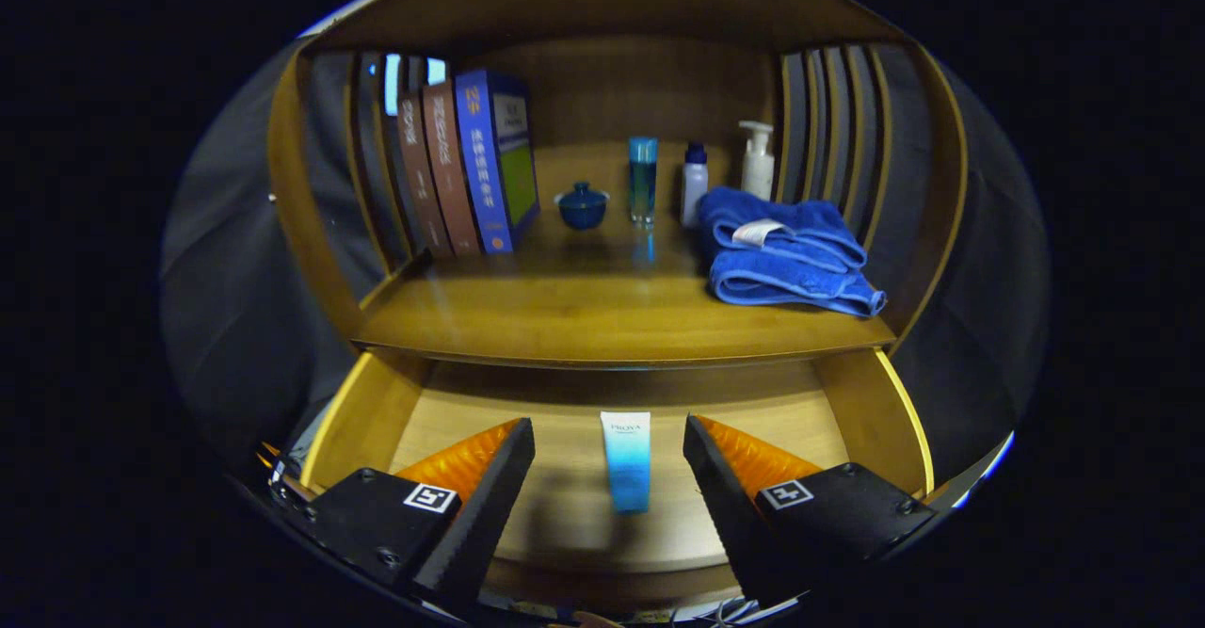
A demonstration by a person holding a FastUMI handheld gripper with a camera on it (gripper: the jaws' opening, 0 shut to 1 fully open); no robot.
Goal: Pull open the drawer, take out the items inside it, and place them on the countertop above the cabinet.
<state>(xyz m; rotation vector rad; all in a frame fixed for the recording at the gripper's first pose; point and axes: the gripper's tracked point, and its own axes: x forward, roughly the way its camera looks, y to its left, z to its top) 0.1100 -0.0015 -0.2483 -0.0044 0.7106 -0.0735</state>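
The wooden drawer stands pulled open below the countertop of the cabinet. A white and blue tube lies flat on the drawer floor, lengthwise. My gripper hovers over the drawer, open, with the tube lying between its two fingers and below them. Neither finger touches the tube.
On the countertop stand three books at the left, a small blue lidded bowl, a tall blue bottle, a small white bottle and a pump bottle. A folded blue towel lies at the right. Slatted side walls close the shelf.
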